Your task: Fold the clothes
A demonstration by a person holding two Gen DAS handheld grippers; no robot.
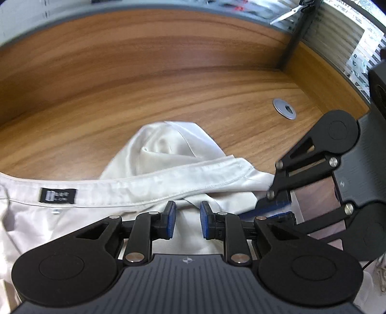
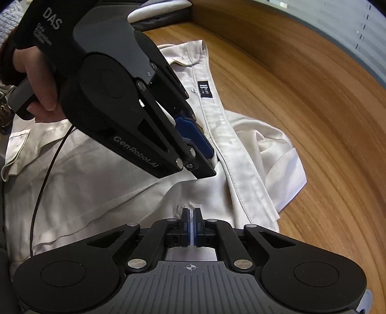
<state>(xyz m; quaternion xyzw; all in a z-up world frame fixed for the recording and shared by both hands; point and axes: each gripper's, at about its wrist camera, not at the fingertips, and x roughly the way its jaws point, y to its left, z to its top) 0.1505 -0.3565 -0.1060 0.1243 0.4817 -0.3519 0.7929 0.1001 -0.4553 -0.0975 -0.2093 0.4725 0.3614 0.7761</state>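
- Nearest in the right wrist view, the right tool (image 2: 192,225) has its blue pads drawn almost together, with a thin pale sliver of cloth showing in the slit between them; it is nipping a fold of the white cotton shirt (image 2: 101,174).
- In the left wrist view the left tool (image 1: 187,218) stands narrowly parted over the shirt; white fabric shows in the gap, but the pads do not press on it.
- The shirt lies spread on the wood-grain worktop (image 1: 120,91), its stitched collar band (image 1: 154,183) running across just beyond the left tool.
- A black rectangular label (image 1: 58,195) sits inside the collar band, to the left of the left tool.
- Beyond the collar band a loose sleeve (image 1: 166,147) is bunched up on the bare wood.
- A person's hand (image 2: 39,79) grips the left tool's handle, above the shirt's near side.
- Farther than the sleeve, a round grey metal cable grommet (image 1: 284,108) is set into the worktop.
- No container shows in either view.
- Farthest, behind the worktop's back edge, a pair of silver scissors (image 1: 288,13) lies blurred.
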